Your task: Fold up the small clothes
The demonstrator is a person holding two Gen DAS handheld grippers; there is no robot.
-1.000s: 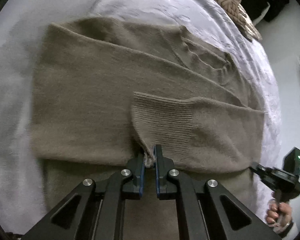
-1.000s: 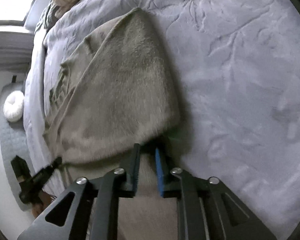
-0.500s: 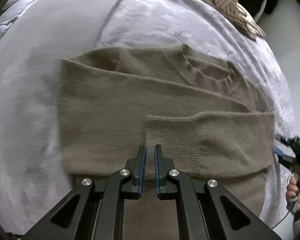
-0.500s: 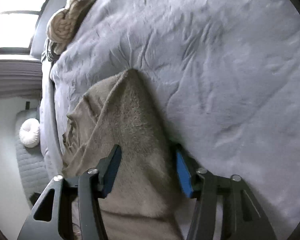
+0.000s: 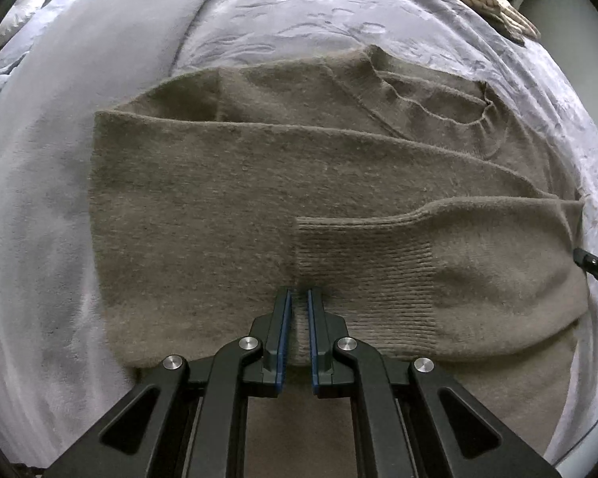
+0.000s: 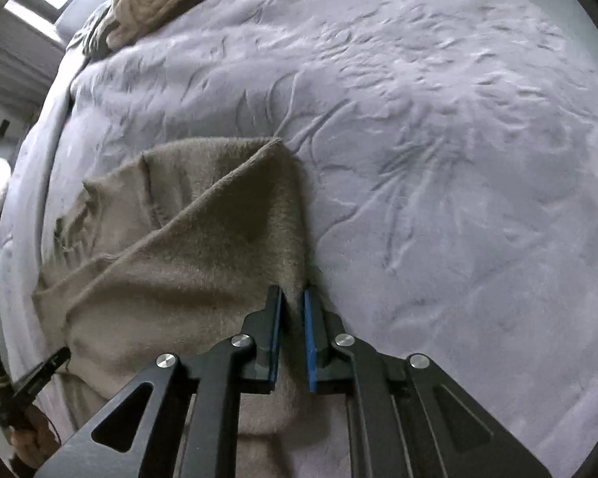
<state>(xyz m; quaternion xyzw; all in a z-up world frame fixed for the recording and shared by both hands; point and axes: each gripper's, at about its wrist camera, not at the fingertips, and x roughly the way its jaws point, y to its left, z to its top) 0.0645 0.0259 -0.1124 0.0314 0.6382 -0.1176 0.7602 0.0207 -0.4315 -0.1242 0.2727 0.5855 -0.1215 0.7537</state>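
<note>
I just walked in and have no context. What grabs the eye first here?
A taupe knit sweater lies spread on a pale lilac bedspread, one ribbed cuff folded across its body. The left gripper is shut over the fabric near that cuff; the right gripper is shut on the sweater's edge.

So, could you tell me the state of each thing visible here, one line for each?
sweater: partly folded, sleeve laid across body
left gripper: shut on sweater
right gripper: shut on sweater edge
bed cover: spread, wrinkled
knitted blanket: bunched at far edge
</note>
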